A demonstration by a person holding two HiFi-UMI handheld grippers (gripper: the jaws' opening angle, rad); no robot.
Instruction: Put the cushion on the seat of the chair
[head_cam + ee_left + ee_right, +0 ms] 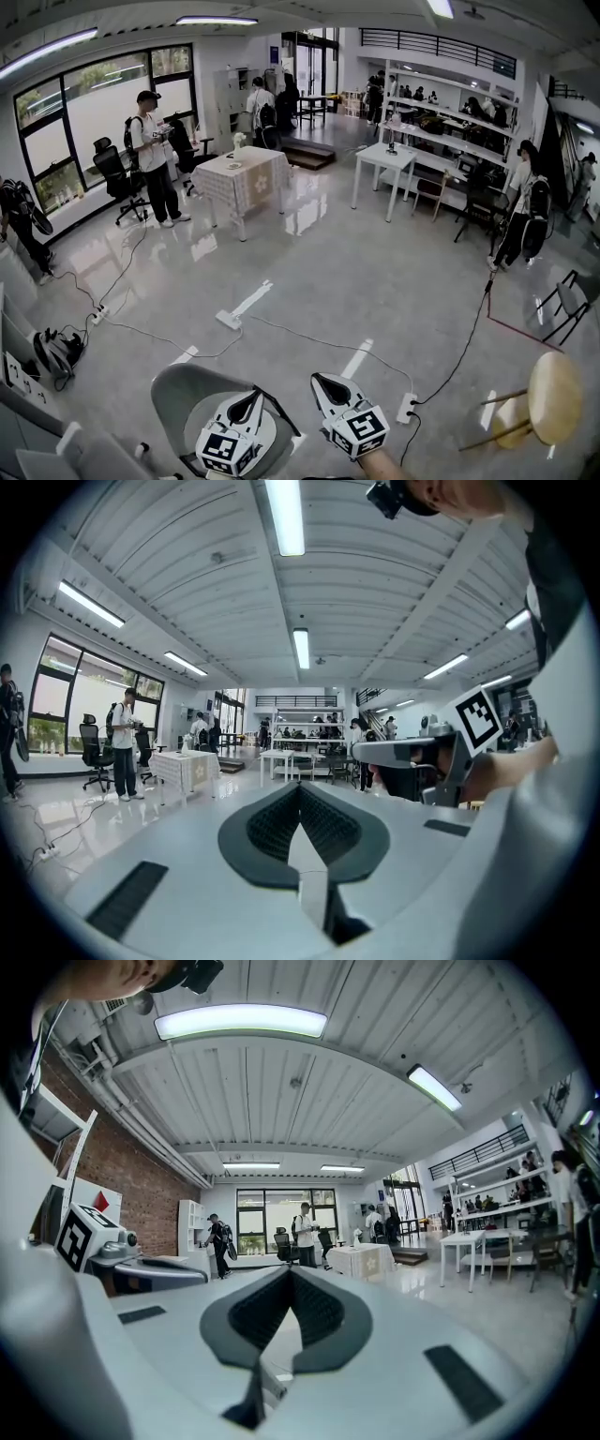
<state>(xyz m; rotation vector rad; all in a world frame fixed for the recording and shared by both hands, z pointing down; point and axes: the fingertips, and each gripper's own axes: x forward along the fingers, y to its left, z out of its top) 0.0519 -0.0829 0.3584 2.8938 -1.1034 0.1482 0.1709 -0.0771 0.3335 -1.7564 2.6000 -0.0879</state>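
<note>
**Head view:** left gripper (251, 401) and right gripper (326, 384) sit level at the bottom edge, over the grey chair (178, 394) at the floor's near left. A wooden stool (553, 398) stands near right. No cushion is plainly made out. A pale patch on the seat under the left gripper may be it, but I cannot tell, so its facing and long axis are unreadable.

**Left gripper view:** jaws pressed together, nothing between them.

**Right gripper view:** jaws likewise closed, empty.

**Judgement:** the cushion is not in hand, so it is either already placed or not yet fetched. If unfetched, the next move is to locate it, spread the jaws and pinch an edge.
</note>
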